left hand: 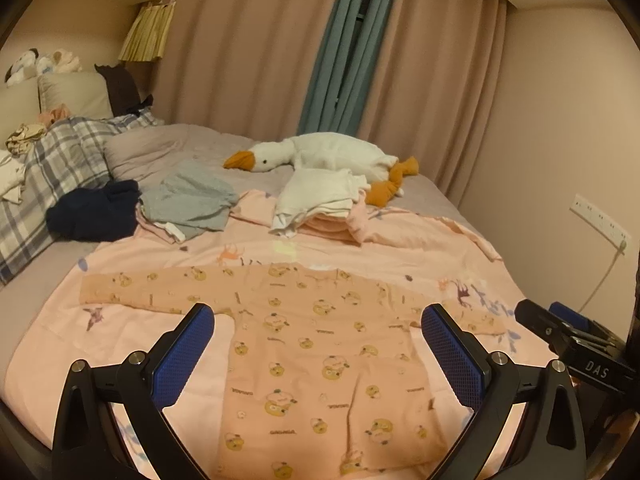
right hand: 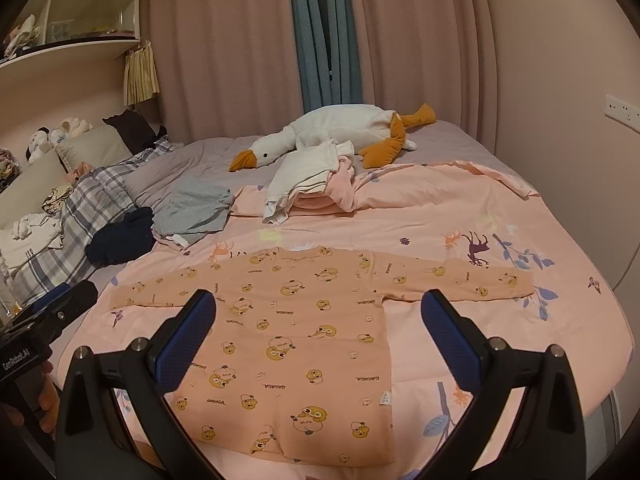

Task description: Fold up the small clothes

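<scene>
Left wrist view: left tongs (left hand: 318,332) spread wide apart, holding nothing, hovering over the near part of the shirt (left hand: 316,364).
Right wrist view: right tongs (right hand: 319,320) also spread wide, holding nothing, above the same shirt (right hand: 304,332).
Shirt: peach, printed with yellow ducks, lying flat on the pink quilt (left hand: 360,248) at the near end of the bed; both sleeves stretched out to left and right, collar on the far side, hem on the near side.
Quilt: pink with deer and leaf prints (right hand: 476,246), covering the near half of the bed.
Far of the shirt: a folded white and pink stack (left hand: 320,204) on the quilt's far edge.
Left of the stack: a loose grey garment (left hand: 188,200), and left of that a dark navy heap (left hand: 92,212).
Goose: white plush goose (right hand: 336,132) with orange beak and feet, lying across the far side of the bed, touching the stack.
Far left: plaid pillow (left hand: 52,168) with more clothes on it.
Other tool: the right tongs' body shows at the right edge of the left wrist view (left hand: 576,344); the left one at the left edge of the right wrist view (right hand: 44,316).
</scene>
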Tool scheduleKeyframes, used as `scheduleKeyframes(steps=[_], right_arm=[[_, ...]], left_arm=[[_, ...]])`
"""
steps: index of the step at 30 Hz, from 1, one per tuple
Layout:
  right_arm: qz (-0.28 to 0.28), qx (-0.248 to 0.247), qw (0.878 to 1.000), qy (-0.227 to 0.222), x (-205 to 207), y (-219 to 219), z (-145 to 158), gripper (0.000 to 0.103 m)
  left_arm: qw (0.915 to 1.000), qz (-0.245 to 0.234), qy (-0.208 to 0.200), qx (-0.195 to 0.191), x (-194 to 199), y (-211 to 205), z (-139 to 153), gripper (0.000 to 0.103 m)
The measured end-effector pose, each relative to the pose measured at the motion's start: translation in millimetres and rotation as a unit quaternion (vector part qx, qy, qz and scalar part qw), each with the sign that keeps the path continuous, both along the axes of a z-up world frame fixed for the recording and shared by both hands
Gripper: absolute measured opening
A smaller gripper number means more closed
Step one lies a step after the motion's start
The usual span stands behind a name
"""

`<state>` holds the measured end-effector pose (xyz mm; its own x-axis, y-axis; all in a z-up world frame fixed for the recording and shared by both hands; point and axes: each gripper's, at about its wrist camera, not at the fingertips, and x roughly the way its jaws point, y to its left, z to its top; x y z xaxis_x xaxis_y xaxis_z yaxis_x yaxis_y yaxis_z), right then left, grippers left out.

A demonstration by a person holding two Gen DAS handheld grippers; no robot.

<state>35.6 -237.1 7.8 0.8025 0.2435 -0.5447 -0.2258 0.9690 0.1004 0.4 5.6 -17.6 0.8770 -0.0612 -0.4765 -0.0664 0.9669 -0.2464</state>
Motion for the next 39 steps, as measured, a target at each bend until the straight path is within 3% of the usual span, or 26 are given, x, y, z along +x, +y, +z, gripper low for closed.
scheduleKeyframes(steps=[39], right_arm=[[0.000,-0.012,1.000,-0.010,-8.1,4.4,-0.4,0.103]], left_arm=[[0.9998,0.017,0.002,0.001,0.7,4.1,-0.7,0.103]])
